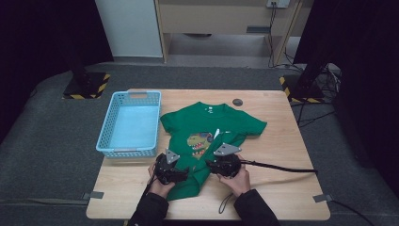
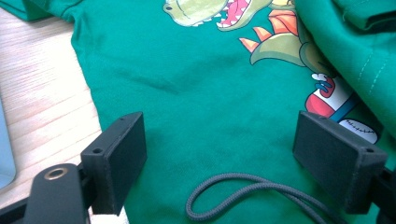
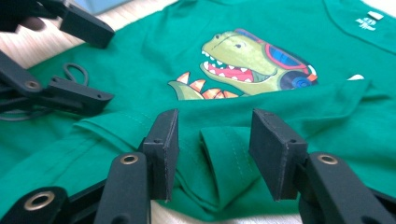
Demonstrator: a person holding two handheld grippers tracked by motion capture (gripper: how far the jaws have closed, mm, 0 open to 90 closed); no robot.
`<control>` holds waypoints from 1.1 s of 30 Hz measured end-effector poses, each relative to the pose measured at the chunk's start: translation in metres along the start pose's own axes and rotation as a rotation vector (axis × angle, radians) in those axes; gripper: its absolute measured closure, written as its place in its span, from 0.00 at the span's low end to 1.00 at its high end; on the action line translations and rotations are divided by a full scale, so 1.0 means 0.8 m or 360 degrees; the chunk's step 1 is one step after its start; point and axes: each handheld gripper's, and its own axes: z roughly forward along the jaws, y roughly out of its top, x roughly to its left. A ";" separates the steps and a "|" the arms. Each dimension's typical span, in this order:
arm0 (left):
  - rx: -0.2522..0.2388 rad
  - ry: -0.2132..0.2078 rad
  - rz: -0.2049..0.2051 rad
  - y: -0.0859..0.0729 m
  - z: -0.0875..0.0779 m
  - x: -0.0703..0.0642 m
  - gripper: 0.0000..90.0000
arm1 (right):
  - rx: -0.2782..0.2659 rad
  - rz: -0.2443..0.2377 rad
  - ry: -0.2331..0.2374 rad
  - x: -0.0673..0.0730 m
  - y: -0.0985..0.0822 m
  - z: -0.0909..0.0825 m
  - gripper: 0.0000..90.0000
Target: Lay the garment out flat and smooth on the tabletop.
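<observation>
Right tongs (image 3: 212, 156): jaws apart, straddling raised hem fold of green T-shirt (image 1: 207, 136), pads not pressing yet. Left tongs (image 2: 219, 163): wide apart over shirt front, nothing held. Shirt lies mid-counter (image 1: 277, 155), beside blue basket (image 1: 129, 123). Risks: jaws pinch one layer only, fold slips; grey cord (image 2: 243, 193) snags cloth.

Green cotton T-shirt (image 1: 207, 136) with a cartoon dinosaur print (image 3: 243, 65) lies front side up, just right of the light blue plastic mesh basket (image 1: 129, 123), collar toward the far end. 1 side is folded over toward the print; a raised pleat of its doubled hem (image 3: 219, 158) stands up.
</observation>
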 end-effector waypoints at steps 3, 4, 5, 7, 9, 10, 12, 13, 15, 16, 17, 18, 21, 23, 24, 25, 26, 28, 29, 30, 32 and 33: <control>0.0000 0.0000 -0.0001 0.000 0.000 0.000 0.18 | 0.0017 -0.0017 -0.0028 -0.001 -0.002 0.010 0.65; 0.0000 0.0000 -0.0001 0.000 0.000 0.000 0.18 | 0.0015 -0.0024 -0.0043 -0.001 -0.003 0.012 0.69; 0.0000 0.0000 0.0000 0.000 0.000 0.000 0.18 | 0.0019 -0.0027 -0.0053 -0.001 -0.004 0.013 0.73; 0.0000 0.0000 -0.0001 0.000 0.000 0.000 0.18 | 0.0015 -0.0009 -0.0054 -0.003 -0.005 0.013 0.81; 0.0000 0.0000 -0.0001 0.000 0.000 0.000 0.18 | 0.0024 0.0002 -0.0061 -0.004 -0.006 0.012 0.88; 0.0000 0.0000 -0.0001 0.000 0.000 0.000 0.18 | 0.0024 0.0012 -0.0060 -0.004 -0.006 0.011 0.91; 0.0000 0.0000 0.0000 0.000 0.000 0.000 0.18 | 0.0006 0.0036 -0.0055 -0.006 -0.006 0.007 0.97; 0.0000 0.0000 0.0000 0.000 0.000 0.000 0.18 | -0.0008 0.0047 -0.0054 -0.007 -0.006 0.004 0.98; 0.0000 0.0000 0.0000 0.000 0.000 0.000 0.18 | -0.0031 0.0079 -0.0034 -0.010 -0.006 -0.003 0.98; 0.0000 0.0000 -0.0001 0.000 0.000 0.000 0.18 | -0.0040 0.0092 -0.0027 -0.011 -0.006 -0.007 0.98; 0.0000 0.0000 0.0000 0.000 0.000 0.000 0.18 | -0.0047 0.0099 -0.0028 -0.013 -0.006 -0.012 0.98; 0.0001 0.0000 0.0000 0.000 0.000 0.000 0.18 | -0.0052 0.0103 -0.0026 -0.014 -0.006 -0.016 0.99; 0.0001 0.0000 0.0000 0.000 0.000 0.000 0.18 | -0.0074 0.0147 -0.0002 -0.020 -0.010 -0.033 0.99; 0.0001 -0.0001 0.0000 0.000 0.000 0.000 0.18 | -0.0081 0.0161 -0.0004 -0.023 -0.015 -0.048 0.99; 0.0001 0.0000 0.0001 0.000 0.000 0.000 0.18 | -0.0086 0.0169 -0.0012 -0.024 -0.019 -0.056 0.99; 0.0001 0.0000 0.0001 0.000 0.000 0.000 0.18 | -0.0089 0.0185 -0.0016 -0.025 -0.024 -0.063 0.99; 0.0001 0.0000 0.0000 0.000 0.000 0.000 0.18 | -0.0093 0.0197 -0.0017 -0.026 -0.028 -0.069 0.99; 0.0001 0.0000 0.0000 0.000 0.000 0.000 0.18 | -0.0091 0.0222 -0.0026 -0.027 -0.040 -0.083 0.99; 0.0001 0.0000 0.0000 0.000 0.000 0.000 0.18 | -0.0084 0.0255 -0.0042 -0.029 -0.053 -0.097 0.99; 0.0001 0.0001 0.0000 0.000 0.000 0.000 0.18 | -0.0083 0.0262 -0.0052 -0.030 -0.058 -0.101 0.99; 0.0001 0.0001 -0.0001 0.000 0.000 0.000 0.18 | -0.0083 0.0285 -0.0071 -0.032 -0.069 -0.113 0.98; 0.0000 0.0001 -0.0002 0.000 0.000 0.000 0.18 | -0.0083 0.0295 -0.0084 -0.033 -0.075 -0.119 0.98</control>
